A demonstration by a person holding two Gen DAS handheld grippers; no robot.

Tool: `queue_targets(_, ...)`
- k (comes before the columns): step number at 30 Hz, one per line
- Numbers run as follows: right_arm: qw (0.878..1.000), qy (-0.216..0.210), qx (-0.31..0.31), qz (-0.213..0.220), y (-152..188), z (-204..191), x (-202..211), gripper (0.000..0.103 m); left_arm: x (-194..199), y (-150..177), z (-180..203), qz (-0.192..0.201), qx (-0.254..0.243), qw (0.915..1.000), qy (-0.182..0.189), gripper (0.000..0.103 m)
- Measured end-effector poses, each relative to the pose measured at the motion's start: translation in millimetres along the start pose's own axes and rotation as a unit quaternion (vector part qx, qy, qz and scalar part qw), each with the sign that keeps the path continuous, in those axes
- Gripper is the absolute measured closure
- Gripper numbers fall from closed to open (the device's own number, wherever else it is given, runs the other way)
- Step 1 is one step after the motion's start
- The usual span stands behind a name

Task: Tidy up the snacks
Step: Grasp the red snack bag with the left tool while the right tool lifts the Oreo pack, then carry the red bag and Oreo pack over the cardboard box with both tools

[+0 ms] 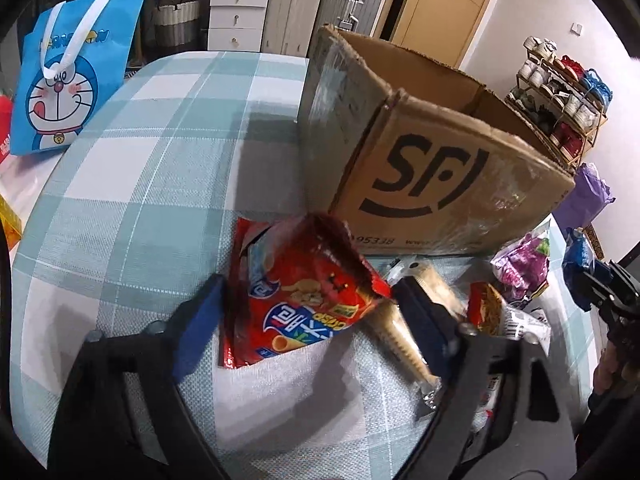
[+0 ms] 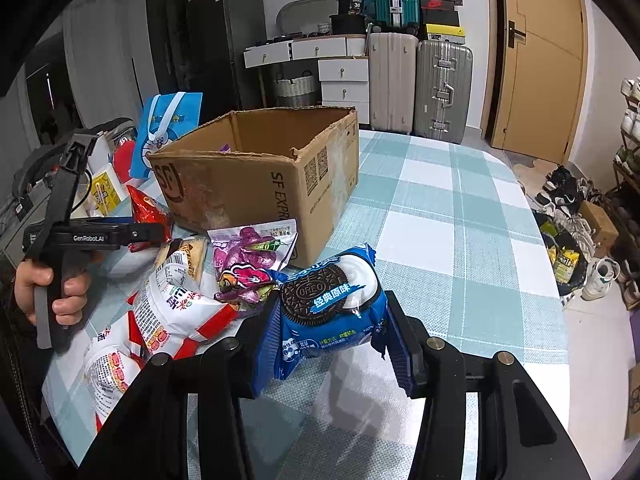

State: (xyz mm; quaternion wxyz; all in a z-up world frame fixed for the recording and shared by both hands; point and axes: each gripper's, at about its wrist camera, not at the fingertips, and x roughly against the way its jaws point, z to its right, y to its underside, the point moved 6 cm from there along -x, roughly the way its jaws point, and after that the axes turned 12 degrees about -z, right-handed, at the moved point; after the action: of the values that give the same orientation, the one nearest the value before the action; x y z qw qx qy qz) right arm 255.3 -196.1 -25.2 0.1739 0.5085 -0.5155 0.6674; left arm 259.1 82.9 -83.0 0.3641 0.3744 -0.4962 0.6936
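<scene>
My left gripper [image 1: 312,316] is shut on a red snack bag [image 1: 298,300] and holds it just in front of the open SF cardboard box [image 1: 424,176]. A long wafer pack [image 1: 404,332] lies under its right finger. My right gripper [image 2: 330,328] is shut on a blue Oreo pack [image 2: 332,304], lifted a little above the checked tablecloth [image 2: 440,216], to the right front of the box [image 2: 256,176]. The left gripper [image 2: 148,232] with the red bag [image 2: 146,212] shows at the left in the right wrist view.
Loose snacks lie by the box: a purple candy bag [image 2: 256,244], white and red packs [image 2: 176,312], an orange pack [image 1: 486,308]. A blue Doraemon tote [image 1: 68,76] stands at the table's far left. Suitcases [image 2: 440,88] and drawers stand behind.
</scene>
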Motion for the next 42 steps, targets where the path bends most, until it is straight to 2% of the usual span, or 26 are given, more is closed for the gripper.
queue_targets(1,1.0,0.0,0.0,0.0,0,0,0,0.054,1,1,0,0.005,-0.002,1.0,0.002,0.031)
queue_targets(3,1.0,0.0,0.002,0.001,0,-1,1,0.054,4,1,2,0.014,-0.007,0.9998,0.009,0.039)
queue_targets(4,1.0,-0.001,0.002,0.002,0,-1,1,0.054,5,3,2,0.015,-0.009,0.9998,0.009,0.05)
queue_targets(10,1.0,-0.002,0.005,0.001,0,-4,0,0.054,10,8,0,0.02,-0.011,0.9997,0.011,0.058)
queue_targets(22,1.0,-0.008,0.01,0.014,-3,-9,6,0.054,35,17,1,0.046,-0.016,0.9987,0.012,0.059)
queue_targets(42,0.998,-0.018,0.023,0.05,-10,-25,30,0.054,108,18,15,0.111,-0.022,0.9934,0.013,0.059)
